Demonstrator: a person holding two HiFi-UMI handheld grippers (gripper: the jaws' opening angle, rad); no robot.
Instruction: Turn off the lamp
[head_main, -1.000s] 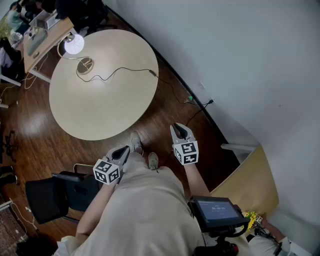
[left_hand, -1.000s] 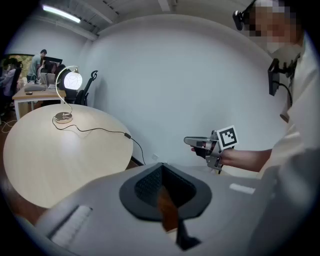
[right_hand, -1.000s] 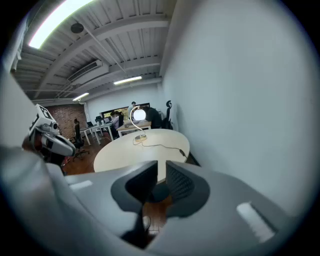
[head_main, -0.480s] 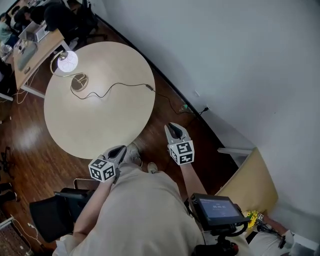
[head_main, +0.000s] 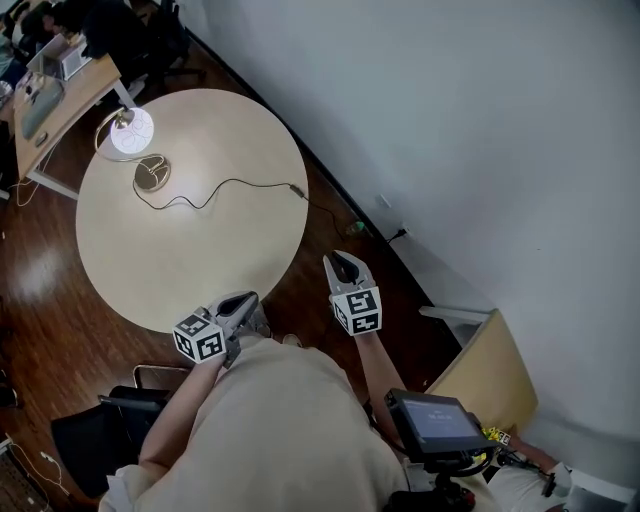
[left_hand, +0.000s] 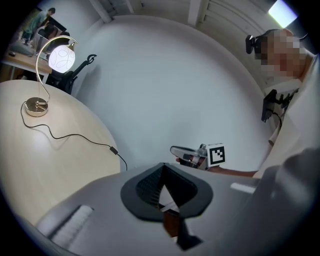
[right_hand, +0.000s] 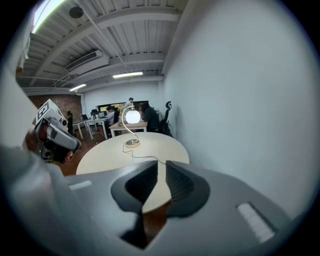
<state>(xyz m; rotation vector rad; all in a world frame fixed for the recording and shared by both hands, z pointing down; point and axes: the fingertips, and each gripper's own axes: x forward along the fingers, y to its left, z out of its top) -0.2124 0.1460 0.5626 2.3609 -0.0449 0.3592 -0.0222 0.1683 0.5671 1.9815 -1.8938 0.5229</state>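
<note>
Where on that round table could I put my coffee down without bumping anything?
The whole near half of the round table, between the black cord and the near rim, is bare. So is the strip beyond the cord toward the wall. It is crowded only at the far left, around the lamp's base and its glowing globe.

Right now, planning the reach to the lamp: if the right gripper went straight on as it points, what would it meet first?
Probably the table top, near its front edge, short of the lamp; nothing else shows in between, though depth is unclear.
</note>
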